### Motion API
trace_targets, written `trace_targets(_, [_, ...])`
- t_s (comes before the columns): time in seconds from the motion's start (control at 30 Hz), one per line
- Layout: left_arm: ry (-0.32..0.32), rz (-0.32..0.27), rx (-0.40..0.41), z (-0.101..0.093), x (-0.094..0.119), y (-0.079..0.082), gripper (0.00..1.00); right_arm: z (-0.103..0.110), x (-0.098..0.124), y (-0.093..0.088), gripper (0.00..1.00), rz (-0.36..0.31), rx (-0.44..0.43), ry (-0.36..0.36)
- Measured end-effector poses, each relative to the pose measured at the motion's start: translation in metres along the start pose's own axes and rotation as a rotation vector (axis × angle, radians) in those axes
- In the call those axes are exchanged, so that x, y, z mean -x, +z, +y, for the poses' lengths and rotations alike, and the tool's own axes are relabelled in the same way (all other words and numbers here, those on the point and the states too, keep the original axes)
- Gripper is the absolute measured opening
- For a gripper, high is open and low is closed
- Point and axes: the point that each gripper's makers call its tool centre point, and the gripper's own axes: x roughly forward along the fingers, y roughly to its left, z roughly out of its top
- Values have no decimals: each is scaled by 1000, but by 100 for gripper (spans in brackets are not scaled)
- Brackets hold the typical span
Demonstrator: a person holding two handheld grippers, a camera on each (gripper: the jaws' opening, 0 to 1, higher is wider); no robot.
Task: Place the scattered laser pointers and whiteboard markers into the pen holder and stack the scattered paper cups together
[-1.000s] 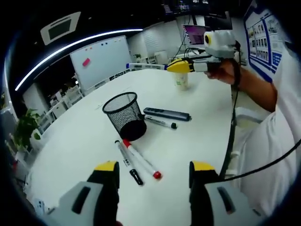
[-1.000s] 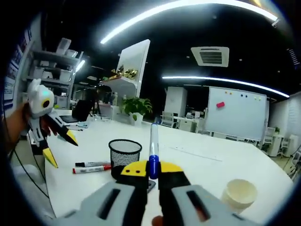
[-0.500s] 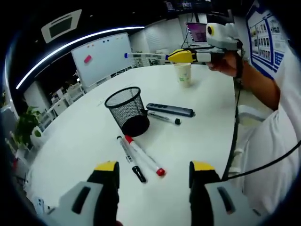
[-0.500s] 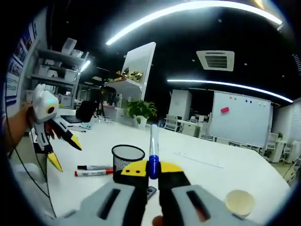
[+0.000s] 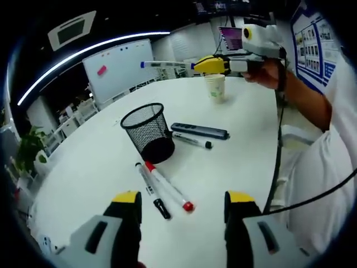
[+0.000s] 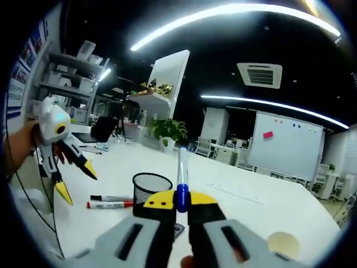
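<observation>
- Since a second ago: right gripper (image 5: 207,65) has lifted a bit and swung further out over the white round worktop (image 5: 234,162); left gripper (image 5: 181,204) barely shifted.
- Right fingers clamped on blue-capped white whiteboard marker (image 6: 181,170), held above the worktop.
- Left fingers spread wide, holding nothing, over red-capped marker (image 5: 167,186) and black-capped marker (image 5: 149,183), side by side.
- Black wire-mesh pen holder (image 5: 148,134) upright; flat dark laser pointer (image 5: 199,131) and another black-capped marker (image 5: 191,140) just beside it.
- Pale paper cup (image 5: 215,87) well beyond them.
</observation>
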Motion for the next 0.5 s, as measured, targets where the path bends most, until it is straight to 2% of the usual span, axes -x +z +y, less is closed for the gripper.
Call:
trace_targets(0.2, [6,-1,5,2,2,-1,60,0,-3,2,8,-12,-4,-5])
trace_targets(0.5, [15,-2,9,5,3,0,60,11,-18,5,8,4,4,26])
